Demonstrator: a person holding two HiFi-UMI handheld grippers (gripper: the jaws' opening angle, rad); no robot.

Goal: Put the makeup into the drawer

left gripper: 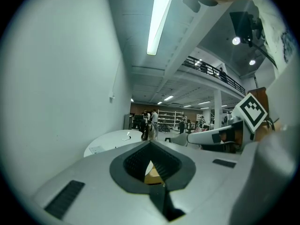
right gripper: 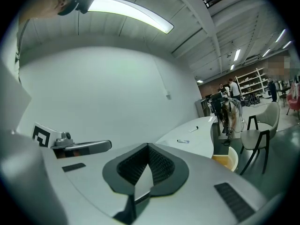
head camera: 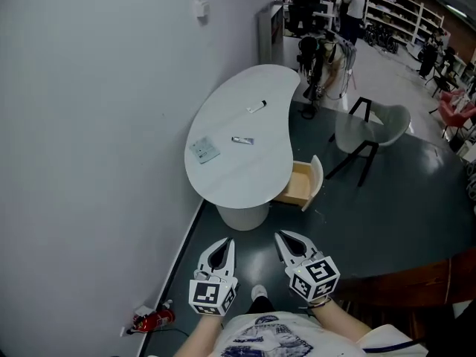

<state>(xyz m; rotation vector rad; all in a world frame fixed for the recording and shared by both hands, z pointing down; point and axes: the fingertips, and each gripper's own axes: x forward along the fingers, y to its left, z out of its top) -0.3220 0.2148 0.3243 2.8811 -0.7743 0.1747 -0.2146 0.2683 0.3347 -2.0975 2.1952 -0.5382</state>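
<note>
Facing the table [head camera: 223, 181] from a short way off, the left gripper [head camera: 224, 244] and right gripper [head camera: 285, 238] are both closed and empty. This probably means no pick has begun.

All the makeup lies on the table top:
- a flat square compact [head camera: 204, 149] at the wall-side edge;
- a slim tube [head camera: 242, 140] near the middle;
- a dark-tipped white pen-shaped stick [head camera: 256, 107] toward the far end.

The drawer [head camera: 301, 184] stands pulled out at the table's right side, evidently ready for loading. It has pale wood inside and a curved white front. The kidney-shaped table top is smooth and white, on a round pedestal. The gripper shells are matte grey with ribbed black pads.
</note>
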